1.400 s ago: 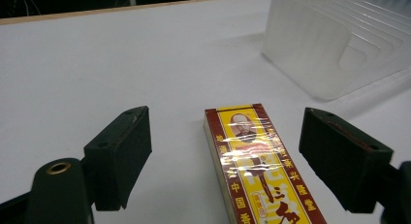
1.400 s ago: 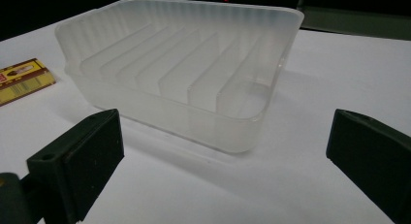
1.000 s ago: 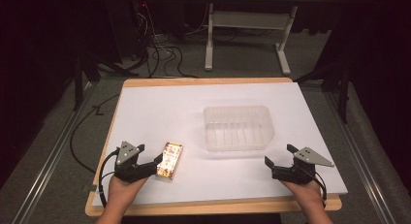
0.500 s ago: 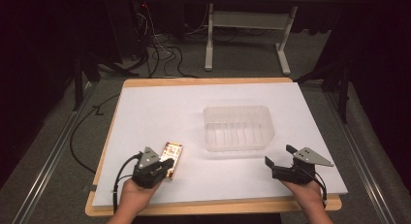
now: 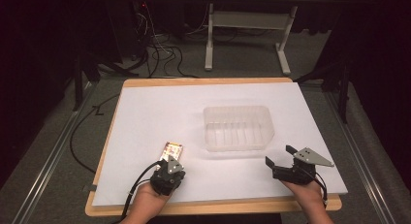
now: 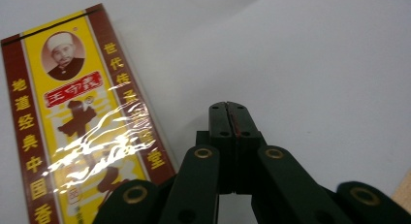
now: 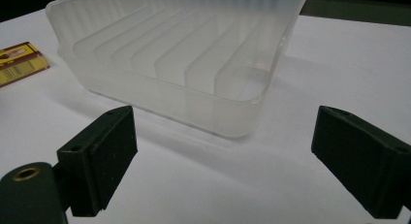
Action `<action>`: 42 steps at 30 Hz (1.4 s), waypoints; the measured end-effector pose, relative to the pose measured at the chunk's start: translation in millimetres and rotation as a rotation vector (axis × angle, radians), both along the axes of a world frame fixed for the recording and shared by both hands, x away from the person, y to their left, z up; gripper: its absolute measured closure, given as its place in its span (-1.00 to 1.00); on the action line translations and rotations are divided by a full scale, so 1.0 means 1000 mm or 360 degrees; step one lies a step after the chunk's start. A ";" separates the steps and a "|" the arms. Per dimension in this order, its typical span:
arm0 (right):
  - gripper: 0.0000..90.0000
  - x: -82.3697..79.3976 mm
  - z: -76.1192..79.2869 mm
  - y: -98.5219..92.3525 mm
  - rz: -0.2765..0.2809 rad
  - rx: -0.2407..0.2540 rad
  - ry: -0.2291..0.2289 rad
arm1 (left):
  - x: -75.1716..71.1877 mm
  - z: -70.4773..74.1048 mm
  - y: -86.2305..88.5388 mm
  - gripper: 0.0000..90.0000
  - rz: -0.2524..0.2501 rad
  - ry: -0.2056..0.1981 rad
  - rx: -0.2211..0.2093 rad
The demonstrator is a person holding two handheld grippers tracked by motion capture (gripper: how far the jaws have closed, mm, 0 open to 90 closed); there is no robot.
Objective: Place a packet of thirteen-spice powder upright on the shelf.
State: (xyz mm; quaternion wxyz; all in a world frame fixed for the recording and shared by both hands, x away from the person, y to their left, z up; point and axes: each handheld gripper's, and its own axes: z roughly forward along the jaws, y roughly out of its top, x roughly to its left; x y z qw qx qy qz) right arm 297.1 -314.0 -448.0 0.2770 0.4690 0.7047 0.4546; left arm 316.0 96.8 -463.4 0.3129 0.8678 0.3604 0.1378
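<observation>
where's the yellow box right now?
In the high view the yellow box lies flat on the white sheet, front left, just ahead of the left hand-held gripper and left of the clear tray.

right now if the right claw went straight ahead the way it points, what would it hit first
Most likely the clear plastic tray: it sits dead ahead of the open right claw, with bare white table between them. The gap is hard to judge.

A wooden counter (image 5: 104, 158) covered by a white sheet (image 5: 160, 112). On the sheet lie a clear ribbed plastic tray (image 5: 238, 128) and a yellow-and-red printed box (image 5: 173, 150), well apart.
</observation>
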 end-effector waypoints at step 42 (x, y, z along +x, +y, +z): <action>-0.72 -0.001 0.001 0.000 0.0027 -0.0001 -0.0008 | 0.054 0.038 0.045 -0.65 0.0079 0.0237 0.0176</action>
